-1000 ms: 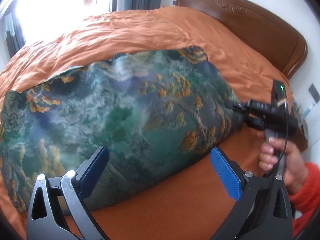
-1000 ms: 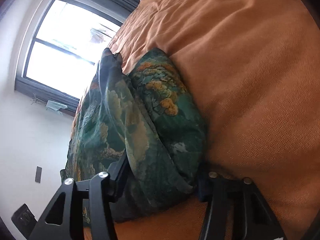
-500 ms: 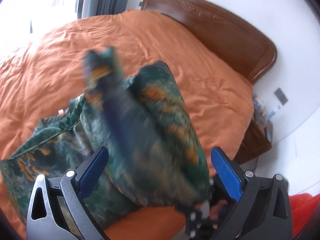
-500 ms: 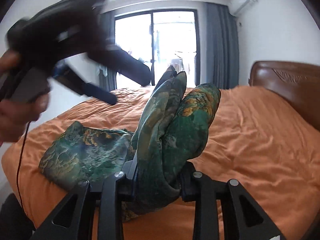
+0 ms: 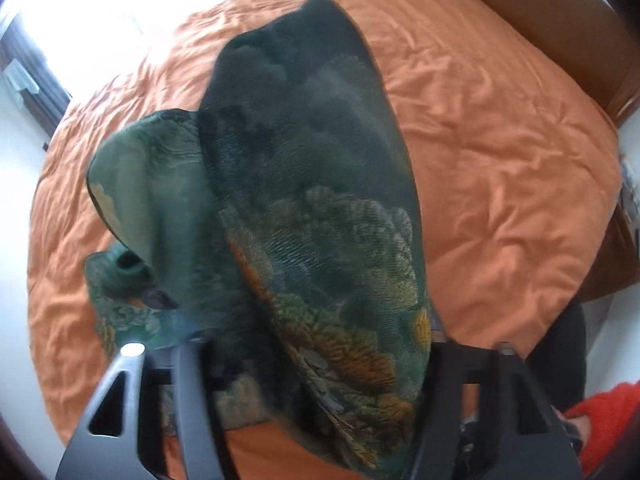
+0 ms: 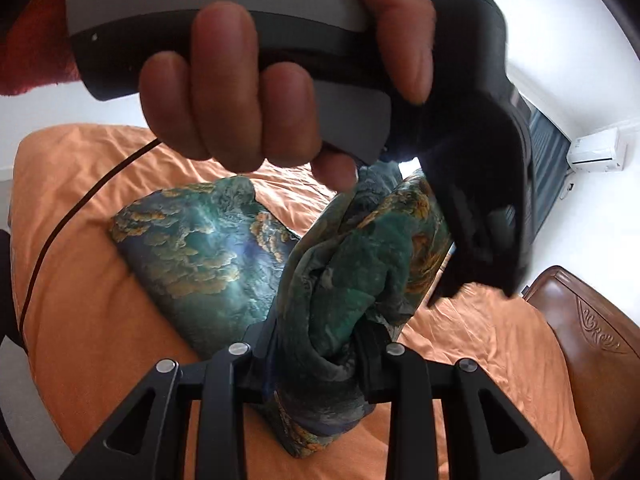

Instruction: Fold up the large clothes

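I count one big cloth (image 6: 192,256), one bed (image 6: 500,340), two grippers and two hands.

The cloth is thin and soft, dark green and blue with orange-gold patches like clouds and trees. Part of it lies flat on the bed's orange cover, left of my right gripper (image 6: 316,356). The rest is lifted off the bed in thick, floppy folds.

My left hand (image 6: 260,92) is wrapped around the grey and black handle of my left gripper (image 5: 316,364). A thin dark cord hangs down from it toward the bed. That gripper's jaws have just been closing, and a wide fold of the cloth sits between them. The cloth hides the pads, but the fold fills the gap from one finger to the other, so I have hold of it there.

My right gripper is partway closed, pinching a bunched, rolled-up wad of the same cloth. The wad bulges above and below the black fingers.

The bed cover is orange, wrinkly and a little rough-looking. Past the bed's far right end stands a brown wooden headboard (image 6: 592,328), smooth and shiny, with a carved swirl. In the left wrist view my red fuzzy sleeve (image 5: 604,420) shows at the bed's near right corner.
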### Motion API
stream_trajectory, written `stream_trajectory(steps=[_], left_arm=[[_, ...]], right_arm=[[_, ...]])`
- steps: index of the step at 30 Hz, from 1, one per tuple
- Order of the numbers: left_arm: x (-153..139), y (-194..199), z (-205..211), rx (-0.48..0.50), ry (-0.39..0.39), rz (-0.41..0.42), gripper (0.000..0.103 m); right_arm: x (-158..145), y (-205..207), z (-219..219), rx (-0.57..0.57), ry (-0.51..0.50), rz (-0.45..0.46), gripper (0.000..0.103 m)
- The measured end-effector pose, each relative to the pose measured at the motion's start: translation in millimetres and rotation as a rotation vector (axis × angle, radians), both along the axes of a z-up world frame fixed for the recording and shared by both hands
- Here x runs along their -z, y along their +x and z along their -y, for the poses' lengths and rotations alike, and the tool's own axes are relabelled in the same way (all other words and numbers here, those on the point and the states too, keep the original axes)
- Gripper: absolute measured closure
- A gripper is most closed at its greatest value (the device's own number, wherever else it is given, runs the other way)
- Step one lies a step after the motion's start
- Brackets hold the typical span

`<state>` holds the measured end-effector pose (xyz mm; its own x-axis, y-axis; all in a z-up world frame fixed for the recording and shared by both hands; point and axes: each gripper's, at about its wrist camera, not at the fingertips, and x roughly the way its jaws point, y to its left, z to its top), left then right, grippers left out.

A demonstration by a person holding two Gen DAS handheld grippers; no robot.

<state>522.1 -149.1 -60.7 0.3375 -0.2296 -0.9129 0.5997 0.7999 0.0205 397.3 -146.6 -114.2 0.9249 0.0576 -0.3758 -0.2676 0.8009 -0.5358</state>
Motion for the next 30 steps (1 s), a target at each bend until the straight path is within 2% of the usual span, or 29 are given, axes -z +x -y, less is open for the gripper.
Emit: stream_trajectory(steps=[2, 4, 6, 8, 12, 17, 21, 22, 23, 24, 27, 30], left_arm=[[0, 2, -4, 0.008, -0.046, -0.019, 0.069], [-3, 2, -7, 0.026, -0.044, 0.000, 0.072], [-9, 7, -15, 0.030, -0.055, 0.000, 0.073], [-18, 30, -26, 0.015, -0.071, -0.002, 0.073], [-32, 65, -72, -0.053, -0.110, -0.007, 0.073], [-13, 102, -149, -0.181, -0.119, -0.041, 0.072], [22, 119, -199, -0.302, -0.109, -0.081, 0.072], [30, 121, -209, -0.323, -0.122, -0.096, 0.072], [39, 123, -219, -0.338, -0.146, -0.113, 0.071], [45, 125, -229, -0.348, -0.182, -0.130, 0.071], [56, 125, -241, -0.349, -0.254, -0.148, 0.070], [61, 122, -244, -0.334, -0.275, -0.143, 0.069]], right_arm=[[2, 1, 1, 0.004, 0.007, -0.012, 0.072], [0, -1, 4, 0.007, 0.026, -0.007, 0.061], [-8, -9, 8, -0.019, 0.064, -0.007, 0.034], [-16, -23, 15, -0.038, 0.119, -0.020, 0.030], [-22, -42, 43, -0.049, 0.287, -0.125, 0.030], [-12, -39, 78, 0.045, 0.358, -0.179, 0.030], [-10, -11, 96, 0.085, 0.442, -0.260, 0.031], [-9, -2, 96, 0.085, 0.455, -0.270, 0.033], [-11, 7, 96, 0.081, 0.463, -0.282, 0.041], [-14, 18, 95, 0.072, 0.470, -0.293, 0.048], [-25, 55, 85, 0.023, 0.504, -0.335, 0.056], [-36, 99, 66, -0.031, 0.542, -0.397, 0.056]])
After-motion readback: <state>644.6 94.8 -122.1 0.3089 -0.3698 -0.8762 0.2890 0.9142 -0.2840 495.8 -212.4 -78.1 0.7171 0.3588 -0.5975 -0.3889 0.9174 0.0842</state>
